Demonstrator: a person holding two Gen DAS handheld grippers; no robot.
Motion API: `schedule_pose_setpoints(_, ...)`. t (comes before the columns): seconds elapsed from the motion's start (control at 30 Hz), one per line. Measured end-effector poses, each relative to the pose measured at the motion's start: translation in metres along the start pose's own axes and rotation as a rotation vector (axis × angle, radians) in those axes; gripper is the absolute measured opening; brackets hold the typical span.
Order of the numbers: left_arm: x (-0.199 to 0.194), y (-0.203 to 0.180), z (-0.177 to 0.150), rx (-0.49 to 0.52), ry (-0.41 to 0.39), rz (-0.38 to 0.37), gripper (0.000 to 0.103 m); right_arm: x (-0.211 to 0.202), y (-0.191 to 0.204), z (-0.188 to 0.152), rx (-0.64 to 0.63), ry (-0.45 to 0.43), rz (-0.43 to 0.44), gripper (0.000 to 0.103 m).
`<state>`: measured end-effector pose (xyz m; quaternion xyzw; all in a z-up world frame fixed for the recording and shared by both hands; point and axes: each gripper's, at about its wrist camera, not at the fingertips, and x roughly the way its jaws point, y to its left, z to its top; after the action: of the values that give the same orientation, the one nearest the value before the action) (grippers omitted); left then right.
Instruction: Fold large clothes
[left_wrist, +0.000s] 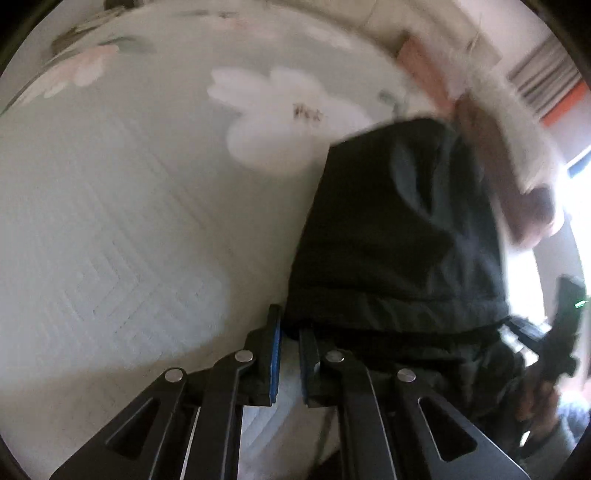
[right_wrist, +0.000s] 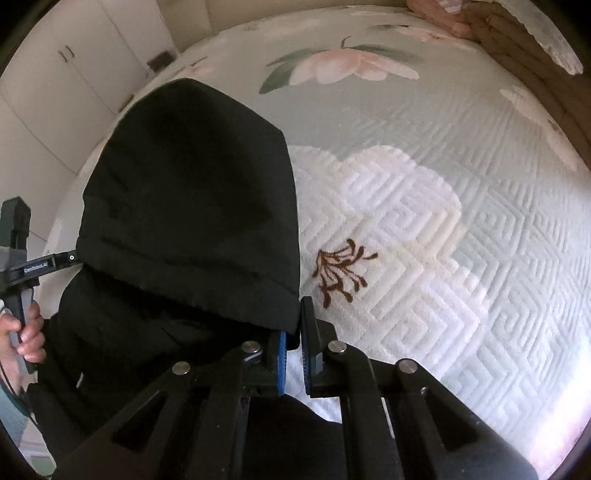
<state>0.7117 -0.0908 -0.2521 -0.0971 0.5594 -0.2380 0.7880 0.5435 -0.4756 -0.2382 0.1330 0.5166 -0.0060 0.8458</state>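
A black hooded garment (right_wrist: 192, 192) lies on a pale quilted bedspread (right_wrist: 443, 258) printed with flowers, its hood spread flat away from me. In the right wrist view my right gripper (right_wrist: 293, 328) is shut on the hood's near right corner, with cloth pinched between the blue pads. In the left wrist view the same garment (left_wrist: 399, 236) fills the right half. My left gripper (left_wrist: 291, 326) is shut on its near left edge. A hand (right_wrist: 26, 332) holds the left gripper's handle (right_wrist: 18, 306) at the far left. The garment's body bunches below the hood, partly hidden by the fingers.
White cupboard doors (right_wrist: 55, 74) stand beyond the bed's far left. Folded pink and brown blankets (right_wrist: 480, 22) are piled at the bed's far right corner. Bare bedspread (left_wrist: 110, 221) stretches left of the garment. A bright window (left_wrist: 576, 184) glares at the right.
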Motion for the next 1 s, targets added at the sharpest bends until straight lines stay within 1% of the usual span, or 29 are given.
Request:
schedule_pose_setpoints(0.07, -0.017, 0.007, -0.002, -0.037, -0.011, -0.052, 0.012, -0.013, 0.002, 0.002, -0.008, -0.01, -0.014, 0.016)
schedule_pose_setpoints(0.1, -0.027, 0.01, -0.004, -0.032, -0.024, -0.063, 0.017, -0.019, 0.002, 0.001, -0.013, -0.011, -0.019, 0.021)
schedule_pose_setpoints(0.13, -0.035, 0.011, -0.007, -0.018, -0.03, -0.054, 0.021, -0.029, 0.002, 0.0, -0.021, -0.012, -0.022, 0.024)
schedule_pose_setpoints(0.2, -0.059, 0.011, -0.016, 0.032, -0.046, -0.02, 0.026, -0.046, 0.002, -0.007, -0.028, -0.013, -0.008, 0.044)
schedule_pose_setpoints(0.23, -0.069, 0.012, -0.02, 0.048, -0.059, -0.026, 0.03, -0.063, 0.003, -0.012, -0.036, -0.025, -0.017, 0.046)
schedule_pose_setpoints(0.3, -0.09, 0.007, -0.024, 0.078, -0.071, -0.055, 0.033, -0.084, 0.005, -0.015, -0.064, -0.048, -0.012, 0.052)
schedule_pose_setpoints(0.33, -0.098, 0.001, -0.022, 0.104, -0.075, -0.062, 0.033, -0.1, 0.009, -0.013, -0.089, -0.073, -0.006, 0.053)
schedule_pose_setpoints(0.4, -0.112, -0.021, -0.01, 0.154, -0.125, -0.073, 0.033, -0.113, 0.018, -0.003, -0.106, -0.115, -0.008, 0.053)
schedule_pose_setpoints(0.47, -0.117, -0.045, 0.005, 0.182, -0.166, -0.104, 0.043, -0.112, 0.03, 0.02, -0.101, -0.143, 0.04, 0.053)
schedule_pose_setpoints(0.5, -0.112, -0.058, 0.014, 0.197, -0.181, -0.113, 0.054, -0.107, 0.034, 0.028, -0.098, -0.147, 0.049, 0.053)
schedule_pose_setpoints(0.53, -0.101, -0.067, 0.023, 0.2, -0.182, -0.116, 0.058, -0.097, 0.04, 0.036, -0.094, -0.154, 0.05, 0.053)
schedule_pose_setpoints(0.57, -0.088, -0.072, 0.03, 0.196, -0.163, -0.121, 0.058, -0.084, 0.044, 0.043, -0.091, -0.149, 0.051, 0.053)
schedule_pose_setpoints(0.6, -0.066, -0.075, 0.036, 0.186, -0.121, -0.115, 0.058, -0.073, 0.05, 0.045, -0.09, -0.137, 0.053, 0.053)
schedule_pose_setpoints(0.63, -0.05, -0.077, 0.038, 0.176, -0.094, -0.106, 0.058, -0.057, 0.051, 0.046, -0.086, -0.111, 0.062, 0.053)
schedule_pose_setpoints(0.7, -0.016, -0.066, 0.035, 0.139, -0.017, -0.1, 0.057, -0.022, 0.047, 0.041, -0.072, -0.045, 0.071, 0.052)
schedule_pose_setpoints(0.73, 0.002, -0.057, 0.03, 0.114, 0.026, -0.091, 0.057, -0.009, 0.045, 0.038, -0.073, -0.017, 0.063, 0.052)
schedule_pose_setpoints(0.77, 0.014, -0.05, 0.024, 0.101, 0.047, -0.101, 0.057, 0.007, 0.043, 0.031, -0.079, 0.017, 0.047, 0.052)
schedule_pose_setpoints(0.8, 0.017, -0.045, 0.02, 0.099, 0.027, -0.124, 0.057, 0.018, 0.04, 0.024, -0.084, 0.024, 0.046, 0.052)
schedule_pose_setpoints(0.83, 0.016, -0.041, 0.019, 0.095, 0.011, -0.147, 0.057, 0.018, 0.038, 0.02, -0.084, -0.009, 0.054, 0.052)
schedule_pose_setpoints(0.87, 0.015, -0.04, 0.019, 0.085, 0.012, -0.156, 0.057, 0.017, 0.038, 0.017, -0.083, -0.03, 0.058, 0.052)
schedule_pose_setpoints(0.93, 0.014, -0.04, 0.019, 0.087, 0.014, -0.158, 0.057, 0.015, 0.04, 0.017, -0.085, -0.028, 0.05, 0.052)
schedule_pose_setpoints(1.0, 0.007, -0.045, 0.019, 0.112, 0.01, -0.131, 0.057, 0.009, 0.043, 0.018, -0.101, -0.014, 0.041, 0.052)
